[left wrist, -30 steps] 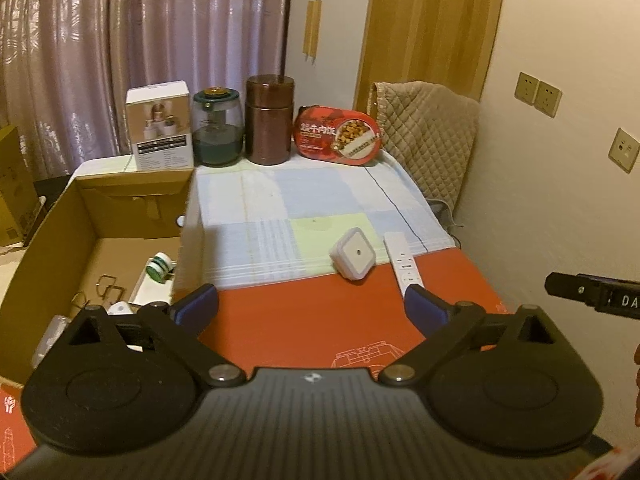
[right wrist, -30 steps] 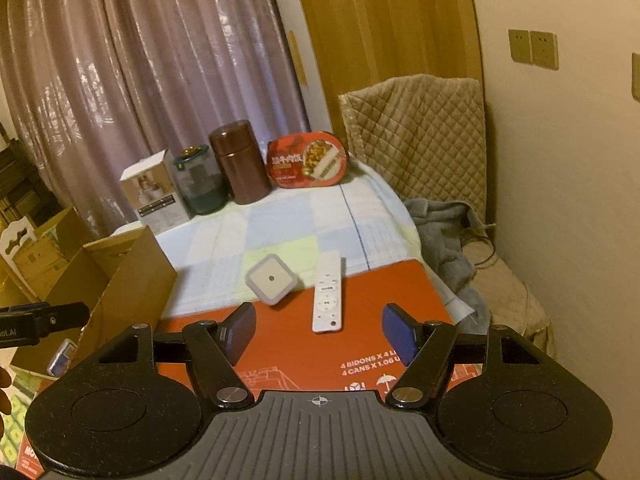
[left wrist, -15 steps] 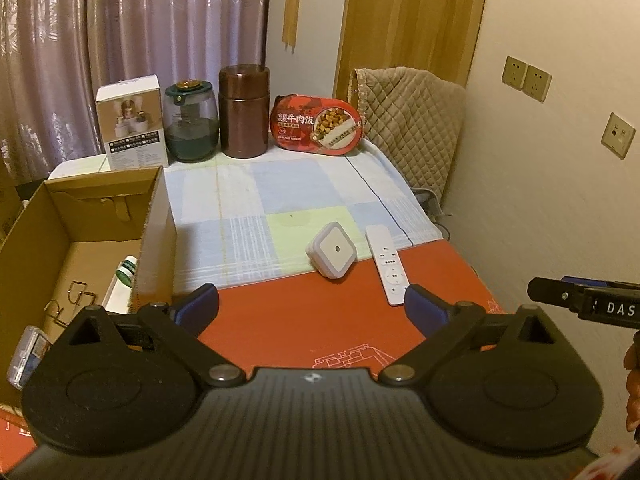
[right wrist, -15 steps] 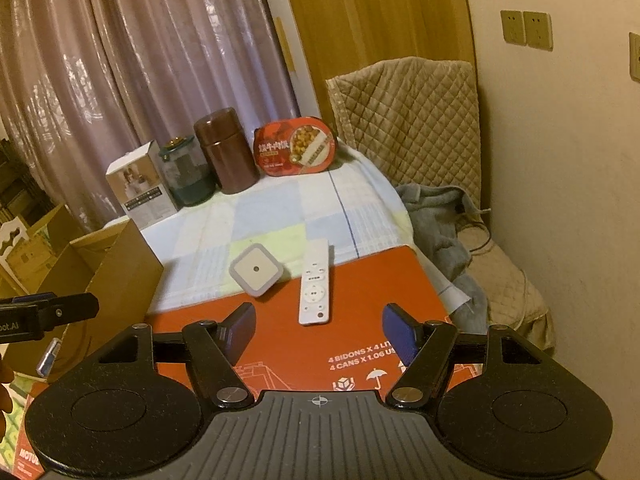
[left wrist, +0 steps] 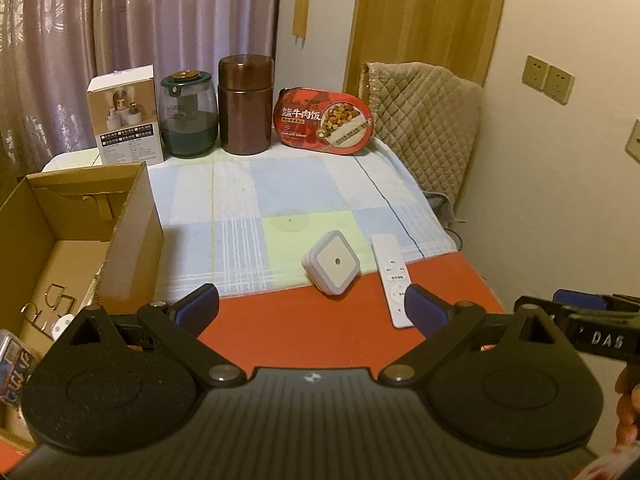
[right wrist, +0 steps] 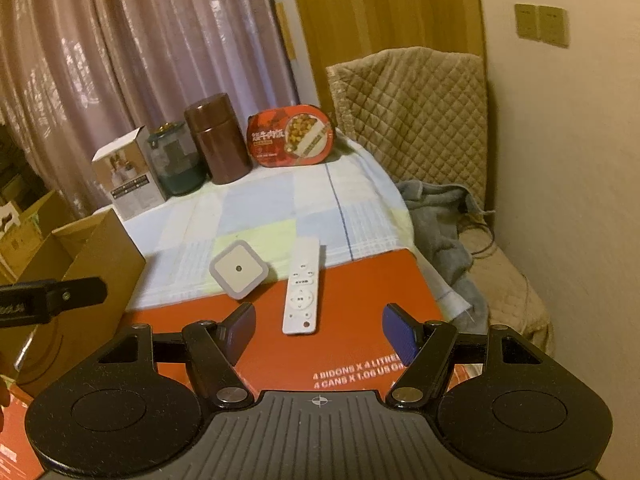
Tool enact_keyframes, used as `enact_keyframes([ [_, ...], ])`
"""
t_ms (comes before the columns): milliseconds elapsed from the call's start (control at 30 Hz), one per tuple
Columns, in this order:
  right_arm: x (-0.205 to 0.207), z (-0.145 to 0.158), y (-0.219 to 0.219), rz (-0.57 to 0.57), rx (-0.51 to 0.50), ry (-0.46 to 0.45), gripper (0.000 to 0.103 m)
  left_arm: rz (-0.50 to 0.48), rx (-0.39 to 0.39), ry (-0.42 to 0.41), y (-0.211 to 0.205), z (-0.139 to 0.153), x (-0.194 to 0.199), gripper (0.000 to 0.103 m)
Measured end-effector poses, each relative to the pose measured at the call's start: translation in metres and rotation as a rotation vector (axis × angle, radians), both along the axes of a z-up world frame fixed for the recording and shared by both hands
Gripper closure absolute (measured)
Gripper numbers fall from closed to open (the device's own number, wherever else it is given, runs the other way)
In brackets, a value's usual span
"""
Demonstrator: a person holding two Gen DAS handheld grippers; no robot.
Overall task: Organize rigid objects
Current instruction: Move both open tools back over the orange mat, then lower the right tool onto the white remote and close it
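Note:
A white square night-light (left wrist: 333, 267) (right wrist: 239, 269) and a white remote (left wrist: 393, 281) (right wrist: 302, 287) lie side by side where the checked cloth meets the red board. An open cardboard box (left wrist: 72, 240) (right wrist: 92, 264) with small items inside stands at the left. My left gripper (left wrist: 312, 307) is open and empty, just short of the night-light. My right gripper (right wrist: 319, 330) is open and empty, its fingers either side of the remote's near end, above it.
At the back of the table stand a white carton (left wrist: 125, 116), a glass jar (left wrist: 188, 120), a brown canister (left wrist: 245, 106) and a red meal box (left wrist: 324, 121). A quilted chair (right wrist: 412, 104) and a wall are on the right.
Both grippers have moved forward toward the night-light and remote, which now sit closer and larger in both views. The jaws stayed open.

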State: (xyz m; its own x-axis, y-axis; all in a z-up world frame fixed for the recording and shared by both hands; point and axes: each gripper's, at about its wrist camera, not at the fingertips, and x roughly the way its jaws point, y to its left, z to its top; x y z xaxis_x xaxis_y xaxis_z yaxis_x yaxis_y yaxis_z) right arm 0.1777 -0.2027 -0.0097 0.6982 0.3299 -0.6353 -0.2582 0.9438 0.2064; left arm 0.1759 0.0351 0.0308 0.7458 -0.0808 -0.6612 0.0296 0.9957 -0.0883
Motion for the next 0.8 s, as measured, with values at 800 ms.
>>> enact_keyframes([
  [800, 0.133, -0.122, 0.075, 0.152, -0.087, 0.073, 0.047, 0.039, 0.019, 0.062, 0.007, -0.071, 0.089, 0.006],
])
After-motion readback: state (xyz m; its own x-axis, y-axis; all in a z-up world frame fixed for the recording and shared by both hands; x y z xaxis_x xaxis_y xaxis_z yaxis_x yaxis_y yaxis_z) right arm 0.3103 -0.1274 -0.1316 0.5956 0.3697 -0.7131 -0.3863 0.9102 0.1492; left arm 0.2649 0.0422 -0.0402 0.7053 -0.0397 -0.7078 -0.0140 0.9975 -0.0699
